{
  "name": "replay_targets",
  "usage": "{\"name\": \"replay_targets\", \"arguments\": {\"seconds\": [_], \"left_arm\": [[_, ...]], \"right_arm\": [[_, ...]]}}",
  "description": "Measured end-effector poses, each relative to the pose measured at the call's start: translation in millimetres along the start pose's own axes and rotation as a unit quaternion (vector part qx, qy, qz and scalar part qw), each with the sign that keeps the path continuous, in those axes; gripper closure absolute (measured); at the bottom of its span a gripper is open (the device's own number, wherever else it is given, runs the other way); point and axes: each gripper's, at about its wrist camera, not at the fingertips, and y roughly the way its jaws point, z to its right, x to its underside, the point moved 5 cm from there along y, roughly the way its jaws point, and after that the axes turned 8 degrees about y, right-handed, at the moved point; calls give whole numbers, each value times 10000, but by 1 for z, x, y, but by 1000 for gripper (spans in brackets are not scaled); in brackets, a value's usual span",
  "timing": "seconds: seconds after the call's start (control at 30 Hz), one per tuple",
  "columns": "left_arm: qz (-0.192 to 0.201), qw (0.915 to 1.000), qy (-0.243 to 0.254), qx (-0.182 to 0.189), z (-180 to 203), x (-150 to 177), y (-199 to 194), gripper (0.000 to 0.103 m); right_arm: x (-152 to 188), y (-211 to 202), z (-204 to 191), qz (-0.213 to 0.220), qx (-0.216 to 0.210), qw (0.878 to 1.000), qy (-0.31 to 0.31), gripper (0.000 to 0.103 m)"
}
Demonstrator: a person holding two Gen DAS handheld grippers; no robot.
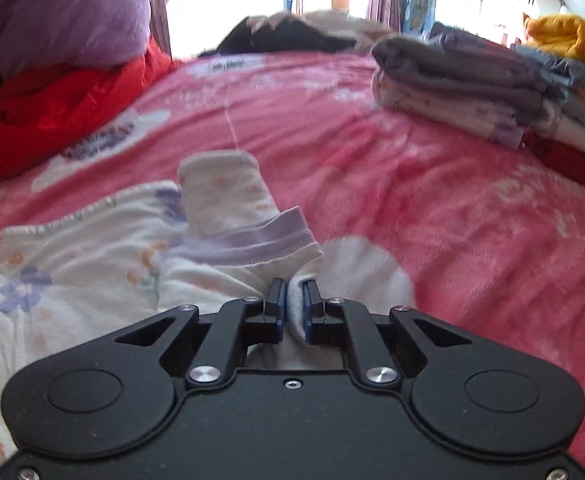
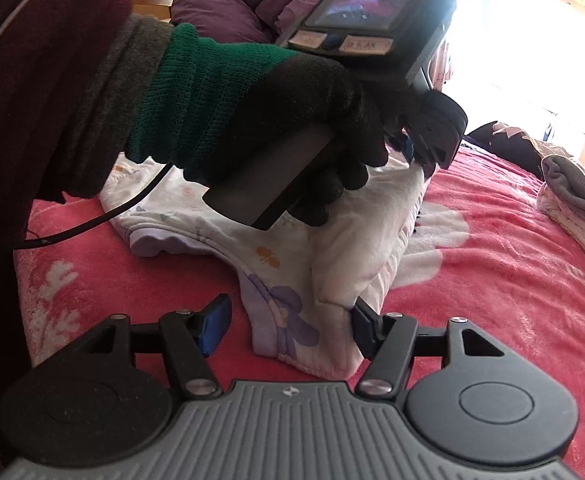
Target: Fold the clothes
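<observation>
A white garment (image 1: 72,264) with purple flowers and lilac trim lies partly folded on the pink bedspread (image 1: 432,184). In the left wrist view my left gripper (image 1: 294,300) is shut on a white fold of it, cloth filling the narrow gap between the pads. The right wrist view shows the same garment (image 2: 332,248) and a gloved hand (image 2: 292,120) holding the left gripper (image 2: 420,156), which lifts a fold at the cloth's far edge. My right gripper (image 2: 290,330) stands open over the near hem. Its right finger (image 2: 366,332) touches the cloth and its left finger (image 2: 214,328) is clear.
A stack of folded clothes (image 1: 460,80) sits at the right of the bed (image 2: 576,196). A red quilt (image 1: 52,108) and a purple one (image 1: 60,12) are piled at the left. Dark clothes (image 1: 288,36) lie at the far end. A black cable (image 2: 92,220) trails from the sleeve.
</observation>
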Motion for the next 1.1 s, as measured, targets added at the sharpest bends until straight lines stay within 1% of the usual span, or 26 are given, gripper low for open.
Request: {"name": "replay_targets", "arguments": {"seconds": [0.07, 0.1, 0.13, 0.17, 0.23, 0.3, 0.37, 0.4, 0.43, 0.47, 0.5, 0.57, 0.63, 0.67, 0.73, 0.77, 0.8, 0.87, 0.93, 0.97, 1.0, 1.03, 1.07, 1.1], "left_arm": [[-50, 9999, 151, 38, 2, -3, -2, 85], [-34, 9999, 106, 87, 0, -6, -8, 78], [81, 9999, 18, 132, -3, -10, -18, 72], [240, 9996, -74, 141, -9, -12, -30, 64], [473, 9985, -192, 213, -19, -14, -53, 63], [603, 9978, -175, 186, -28, -11, -68, 64], [628, 9979, -103, 73, -36, -5, -76, 64], [607, 9981, -67, -10, -39, -2, -77, 66], [543, 9984, -79, -146, -44, -1, -74, 67], [477, 9984, -122, -278, -49, 1, -70, 68], [409, 9978, -356, -390, -59, 4, -67, 68], [284, 9936, -944, -547, -81, 12, -60, 68], [212, 9853, -1640, -420, -101, 19, -54, 68], [191, 9835, -1776, -282, -104, 21, -51, 68], [156, 9792, -2021, -19, -110, 23, -45, 67], [185, 9798, -1993, 49, -109, 21, -44, 67], [209, 9788, -2031, 190, -108, 19, -41, 67], [197, 9747, -2165, 528, -105, 15, -34, 67], [84, 9731, -2174, 757, -99, 14, -25, 69], [40, 9750, -2073, 806, -95, 14, -22, 89], [68, 9773, -1959, 798, -91, 13, -23, 98], [119, 9794, -1858, 785, -88, 13, -25, 99], [323, 9794, -1849, 751, -89, 12, -33, 99], [615, 9758, -1941, 801, -94, 12, -41, 99]], "right_arm": [[-1, -1, 2, -29, -4, 10000, 50, 40], [-3, -2, 3, -35, -8, 10000, 93, 40], [-5, -4, 5, -50, -11, 9999, 154, 40], [-7, -7, 9, -61, -11, 9996, 267, 40], [-11, -18, 17, 54, -24, 9986, 517, 40], [-17, -30, 25, 328, 37, 9974, 643, 42], [-23, -37, 30, 628, 101, 9952, 741, 51], [-26, -38, 32, 772, 114, 9938, 797, 54], [-30, -39, 32, 908, 95, 9925, 812, 60], [-34, -37, 30, 1030, 66, 9916, 780, 63], [-36, -34, 28, 1098, 46, 9912, 735, 64], [-40, -22, 22, 1034, 9, 9923, 678, 68], [-42, -12, 19, 983, -12, 9928, 686, 69], [-43, -8, 20, 948, -33, 9928, 736, 69], [-42, -1, 23, 801, -32, 9925, 923, 69], [-41, 0, 24, 774, -30, 9922, 972, 69], [-40, 1, 25, 757, -27, 9920, 1011, 69], [-39, -3, 26, 869, -55, 9901, 1104, 69], [-38, -4, 31, 943, -52, 9885, 1184, 69], [-36, -2, 32, 895, -58, 9881, 1252, 69], [-34, 1, 34, 833, -67, 9876, 1326, 69], [-32, 4, 36, 772, -75, 9871, 1399, 69], [-31, 7, 37, 728, -92, 9863, 1476, 69], [-31, 8, 38, 714, -105, 9857, 1520, 68]]}}
